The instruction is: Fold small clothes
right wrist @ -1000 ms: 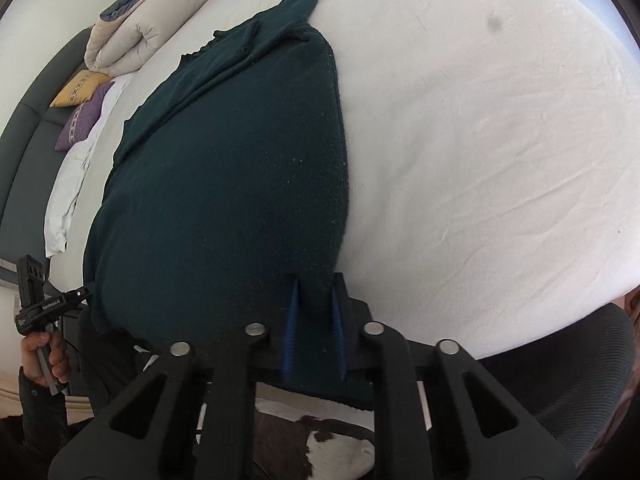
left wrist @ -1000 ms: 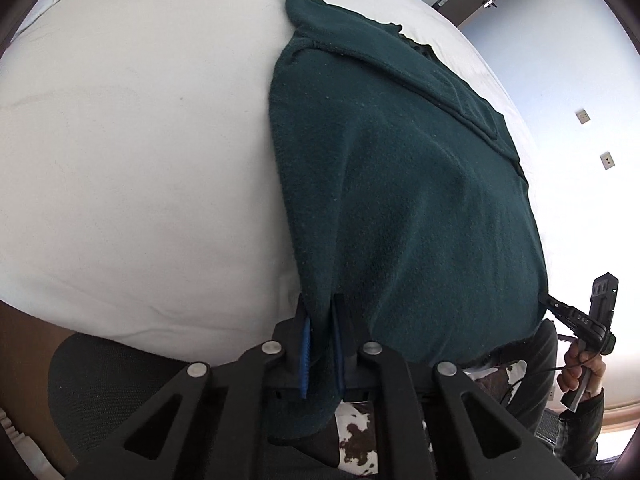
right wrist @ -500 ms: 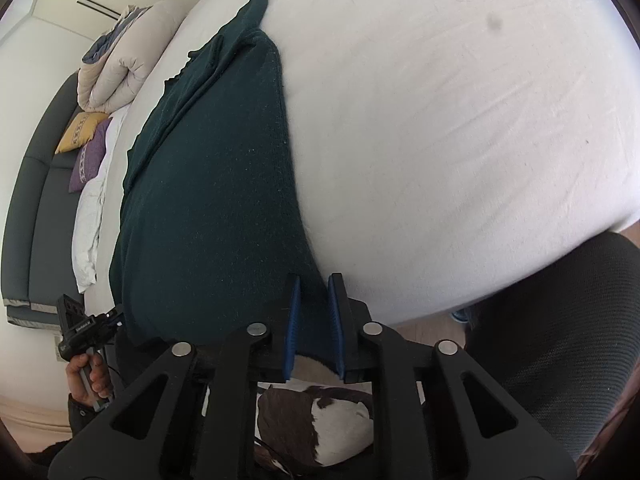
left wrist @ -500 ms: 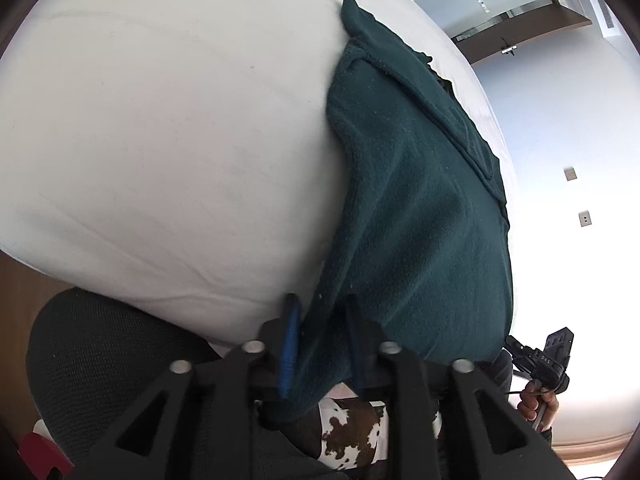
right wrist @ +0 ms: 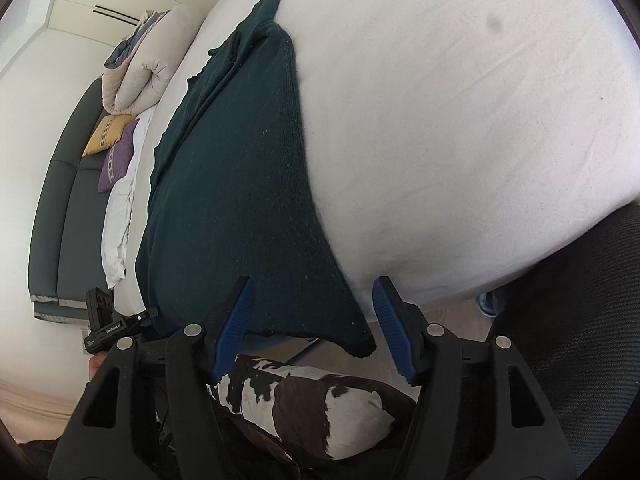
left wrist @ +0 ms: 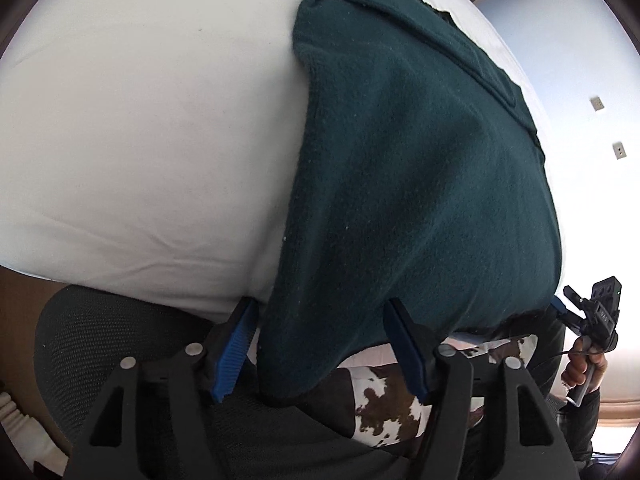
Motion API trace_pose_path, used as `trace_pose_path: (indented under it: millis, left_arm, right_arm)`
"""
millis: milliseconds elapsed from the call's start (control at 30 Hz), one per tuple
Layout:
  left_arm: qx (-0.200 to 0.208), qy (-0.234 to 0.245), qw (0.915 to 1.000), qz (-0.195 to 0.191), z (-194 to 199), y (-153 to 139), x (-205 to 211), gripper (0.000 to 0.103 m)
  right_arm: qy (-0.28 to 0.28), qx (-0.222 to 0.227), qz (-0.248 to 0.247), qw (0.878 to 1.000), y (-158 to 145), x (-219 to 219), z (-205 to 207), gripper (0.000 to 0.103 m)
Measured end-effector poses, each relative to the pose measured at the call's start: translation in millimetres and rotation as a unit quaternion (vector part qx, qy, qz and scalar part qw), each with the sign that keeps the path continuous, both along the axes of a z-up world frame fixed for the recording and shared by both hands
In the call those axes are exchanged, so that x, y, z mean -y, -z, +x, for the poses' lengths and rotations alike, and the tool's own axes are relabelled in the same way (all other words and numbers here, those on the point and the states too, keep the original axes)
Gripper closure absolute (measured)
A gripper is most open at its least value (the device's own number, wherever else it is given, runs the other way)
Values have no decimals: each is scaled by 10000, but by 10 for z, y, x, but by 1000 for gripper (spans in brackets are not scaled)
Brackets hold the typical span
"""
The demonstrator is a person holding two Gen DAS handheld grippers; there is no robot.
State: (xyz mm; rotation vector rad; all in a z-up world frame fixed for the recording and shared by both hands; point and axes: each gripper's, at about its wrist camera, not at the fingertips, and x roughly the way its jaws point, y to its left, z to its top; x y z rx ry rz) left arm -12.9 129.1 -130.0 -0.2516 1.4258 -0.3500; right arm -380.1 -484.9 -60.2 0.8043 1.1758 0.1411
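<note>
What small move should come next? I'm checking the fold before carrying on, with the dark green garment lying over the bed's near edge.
Probably draw both hand-held grippers back off the hem. The left hand-held gripper and right hand-held gripper have just been opening; the dark green garment hangs loose between the pads, unpinched, over the white bed. Then regrip for the next fold.

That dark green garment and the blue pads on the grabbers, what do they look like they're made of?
The dark green garment looks like fleece or a soft knit: matte, fuzzy, flecked with pale lint, edges softly rolled. Which one I can't tell. The blue pads look like rubber or soft plastic, since they are ribbed with fine ridges and slightly glossy. The black arms behind them look like hard moulded plastic with metal rivets.
</note>
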Motion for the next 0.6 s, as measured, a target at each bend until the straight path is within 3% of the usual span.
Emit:
trace_pose_path:
  millis: [67,133,500,600]
  left_arm:
    - [-41,62,9998,168,-14,15,6,59]
    - [-177,34,9998,-75,-28,61,-36,90]
    - [-117,56,9996,-270,-63,124,-83,94]
    - [-99,75,9995,-294,-75,124,-124,94]
  right_arm:
    - [-23,-63,36,10000,34,-19,-8,43]
    - [-9,-102,90,9999,68,-22,-15,43]
    - [63,-379,373,9986,263,-32,-8,42]
    - [60,-392,463,9981,287,-32,-32,50]
